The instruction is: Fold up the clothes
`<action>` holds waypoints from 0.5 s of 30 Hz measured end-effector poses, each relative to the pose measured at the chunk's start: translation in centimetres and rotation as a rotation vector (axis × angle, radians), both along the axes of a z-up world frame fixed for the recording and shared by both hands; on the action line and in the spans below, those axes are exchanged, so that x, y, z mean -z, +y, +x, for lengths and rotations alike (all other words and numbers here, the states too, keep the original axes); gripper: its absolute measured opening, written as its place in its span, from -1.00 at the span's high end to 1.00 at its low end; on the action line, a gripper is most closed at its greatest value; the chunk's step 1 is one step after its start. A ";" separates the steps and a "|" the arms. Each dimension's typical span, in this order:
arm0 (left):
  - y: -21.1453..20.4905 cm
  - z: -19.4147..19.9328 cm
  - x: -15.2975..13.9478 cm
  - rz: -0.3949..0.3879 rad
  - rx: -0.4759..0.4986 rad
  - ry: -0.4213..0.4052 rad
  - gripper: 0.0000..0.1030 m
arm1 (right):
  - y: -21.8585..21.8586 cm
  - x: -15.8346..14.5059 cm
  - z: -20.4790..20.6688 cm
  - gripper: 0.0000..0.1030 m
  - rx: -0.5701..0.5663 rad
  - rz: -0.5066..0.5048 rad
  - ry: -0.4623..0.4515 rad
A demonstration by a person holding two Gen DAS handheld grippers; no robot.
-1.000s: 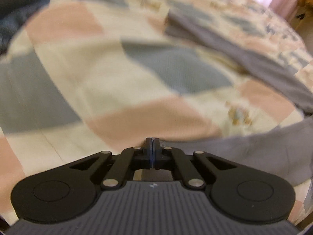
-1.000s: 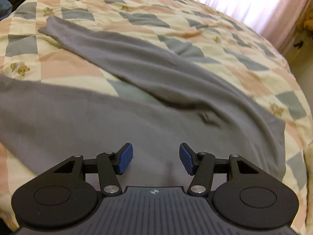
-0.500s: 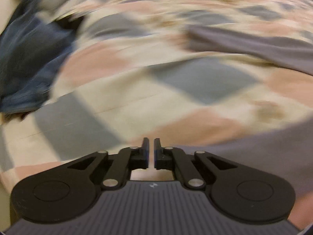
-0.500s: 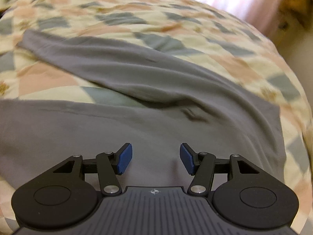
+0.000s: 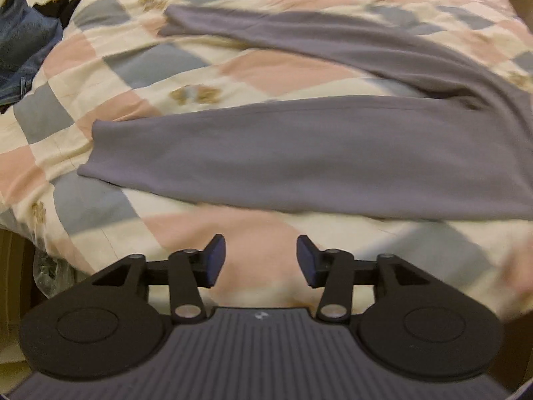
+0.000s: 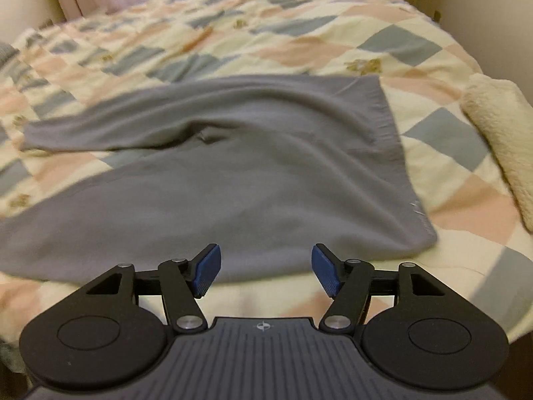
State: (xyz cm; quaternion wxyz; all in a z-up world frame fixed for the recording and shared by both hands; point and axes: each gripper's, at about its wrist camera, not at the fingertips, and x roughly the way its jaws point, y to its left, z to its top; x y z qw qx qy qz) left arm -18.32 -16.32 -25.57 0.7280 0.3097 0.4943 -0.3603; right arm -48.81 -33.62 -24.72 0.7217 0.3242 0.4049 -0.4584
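On the bed's checked quilt [image 5: 140, 66] a grey garment [image 5: 299, 153] lies spread flat, one long part stretching away from the other. The left gripper [image 5: 261, 260] hangs over bare quilt just short of the garment, jaws opening with nothing between them. The right gripper [image 6: 266, 271] hangs at its near edge, jaws also widening, empty.

No text, label, brand name or number can be read in either view. The only mark is a small pale emblem, without letters, stamped on the ribbed dark body of each tool, near its front edge: one on the left gripper [image 5: 261, 263] and one on the right gripper [image 6: 266, 268]. The quilt [image 6: 299, 26] carries only printed checks and small brownish figures, no writing.
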 end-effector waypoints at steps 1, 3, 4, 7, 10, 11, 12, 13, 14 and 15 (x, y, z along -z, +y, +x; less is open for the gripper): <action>0.0 -1.7 -1.3 -0.018 -0.004 0.003 0.03 | 0.5 -1.2 -0.8 -0.32 -0.002 0.001 -0.016; 0.4 -4.3 -3.7 -0.054 0.003 0.008 0.02 | 1.7 -3.5 -2.4 -0.34 -0.014 -0.007 -0.034; 0.5 -5.4 -4.9 -0.068 0.004 0.004 0.02 | 2.3 -4.6 -3.1 -0.35 -0.020 -0.011 -0.043; 0.8 -7.9 -7.6 -0.095 0.003 -0.016 -0.03 | 3.8 -7.5 -4.7 -0.40 -0.044 -0.015 -0.059; 1.4 -9.1 -9.7 -0.110 -0.007 -0.041 -0.10 | 5.1 -9.5 -5.7 -0.40 -0.065 -0.025 -0.061; 1.6 -9.3 -10.2 -0.115 -0.007 -0.046 -0.14 | 5.6 -10.1 -6.0 -0.40 -0.071 -0.029 -0.061; 1.8 -9.7 -10.7 -0.119 -0.005 -0.053 -0.17 | 6.0 -10.6 -6.1 -0.41 -0.072 -0.030 -0.063; 2.1 -10.0 -11.2 -0.122 -0.003 -0.059 -0.17 | 6.3 -11.1 -6.3 -0.41 -0.074 -0.032 -0.065; 2.3 -10.4 -11.6 -0.128 0.000 -0.064 -0.17 | 6.7 -11.5 -6.5 -0.42 -0.075 -0.033 -0.067; 2.6 -10.8 -12.1 -0.135 0.002 -0.066 -0.18 | 7.0 -11.8 -6.5 -0.42 -0.078 -0.032 -0.068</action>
